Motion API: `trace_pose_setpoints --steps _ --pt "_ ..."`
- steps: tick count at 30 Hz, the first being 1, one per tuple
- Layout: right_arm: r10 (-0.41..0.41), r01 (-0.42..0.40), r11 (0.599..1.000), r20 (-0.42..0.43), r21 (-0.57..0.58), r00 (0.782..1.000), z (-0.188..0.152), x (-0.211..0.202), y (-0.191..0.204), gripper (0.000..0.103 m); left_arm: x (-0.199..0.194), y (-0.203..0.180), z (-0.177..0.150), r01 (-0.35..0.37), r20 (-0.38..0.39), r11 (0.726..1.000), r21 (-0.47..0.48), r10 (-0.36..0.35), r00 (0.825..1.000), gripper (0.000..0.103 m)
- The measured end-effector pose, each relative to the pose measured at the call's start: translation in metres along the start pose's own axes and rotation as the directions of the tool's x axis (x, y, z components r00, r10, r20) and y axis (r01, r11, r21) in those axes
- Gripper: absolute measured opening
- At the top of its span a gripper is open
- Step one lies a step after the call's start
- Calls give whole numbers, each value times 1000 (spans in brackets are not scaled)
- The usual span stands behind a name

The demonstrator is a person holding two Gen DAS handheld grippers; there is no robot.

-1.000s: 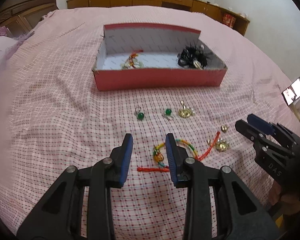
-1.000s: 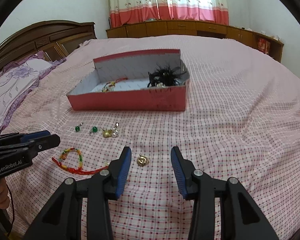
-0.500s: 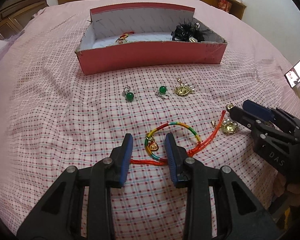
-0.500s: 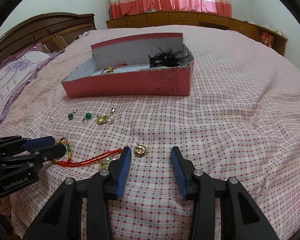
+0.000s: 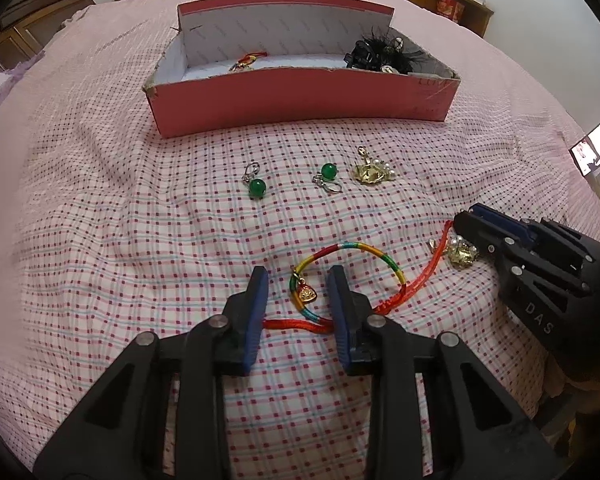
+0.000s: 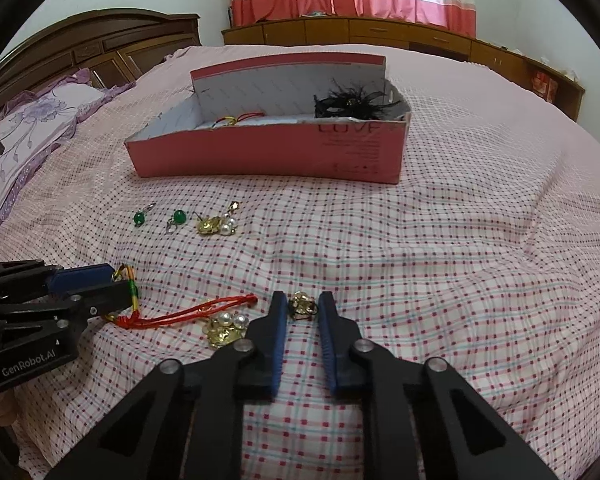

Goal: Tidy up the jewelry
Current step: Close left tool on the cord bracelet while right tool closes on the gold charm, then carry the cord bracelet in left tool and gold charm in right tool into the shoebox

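Between box and bed edge: both tools low over jewelry.
Left tool (image 5: pixel 298 294) straddles the braided bracelet (image 5: pixel 352 268), jaws narrowing, unpinched; right tool (image 6: pixel 303 306) has closed on a gold earring (image 6: pixel 302 303); checked bedspread (image 6: pixel 460 260) rightward lies bare.

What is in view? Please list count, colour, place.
box: one, red, far on bedspread
feather clip: one, black, box's right end
boxed bracelet: one, red, inside box
cord bracelet: one, multicoloured, between left gripper's fingers
green earrings: two, green, before box
pearl earrings: two, gold, before box; beside right gripper
small earring: one, gold, in right gripper
left gripper: one, black-blue, open
right gripper: one, black-blue, jaws just closing on small earring
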State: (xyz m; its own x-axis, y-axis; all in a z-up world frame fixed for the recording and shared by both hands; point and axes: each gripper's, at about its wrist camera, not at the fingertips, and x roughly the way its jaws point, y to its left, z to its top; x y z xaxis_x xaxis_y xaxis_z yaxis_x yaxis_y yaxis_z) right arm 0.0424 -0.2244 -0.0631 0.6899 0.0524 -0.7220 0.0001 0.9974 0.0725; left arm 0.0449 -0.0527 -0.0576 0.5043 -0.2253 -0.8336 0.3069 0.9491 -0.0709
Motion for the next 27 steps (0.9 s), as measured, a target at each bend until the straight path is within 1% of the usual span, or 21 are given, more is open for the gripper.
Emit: trace_pose_setpoints --steps 2,3,5,13,22,27 --pt "-1 1 1000 2 1 1000 0 0 0 18 0 -1 -1 -6 11 1000 7 6 1000 13" --pt "-1 1 1000 3 0 1000 0 0 0 18 -1 -1 -2 -7 15 1000 9 6 1000 10" --pt "1 -1 1000 5 2 1000 -1 0 0 17 -2 -1 -4 -7 21 1000 14 7 1000 1" --pt "9 -10 1000 20 12 1000 -2 -3 -2 17 -10 -3 -7 -6 63 1000 25 4 998 1" --pt "22 -23 999 37 24 999 -4 -10 -3 17 -25 -2 -5 9 111 1000 6 -10 994 1" --pt "31 -32 999 52 25 998 -3 -17 -2 17 -33 0 -2 7 141 1000 -12 -5 990 1"
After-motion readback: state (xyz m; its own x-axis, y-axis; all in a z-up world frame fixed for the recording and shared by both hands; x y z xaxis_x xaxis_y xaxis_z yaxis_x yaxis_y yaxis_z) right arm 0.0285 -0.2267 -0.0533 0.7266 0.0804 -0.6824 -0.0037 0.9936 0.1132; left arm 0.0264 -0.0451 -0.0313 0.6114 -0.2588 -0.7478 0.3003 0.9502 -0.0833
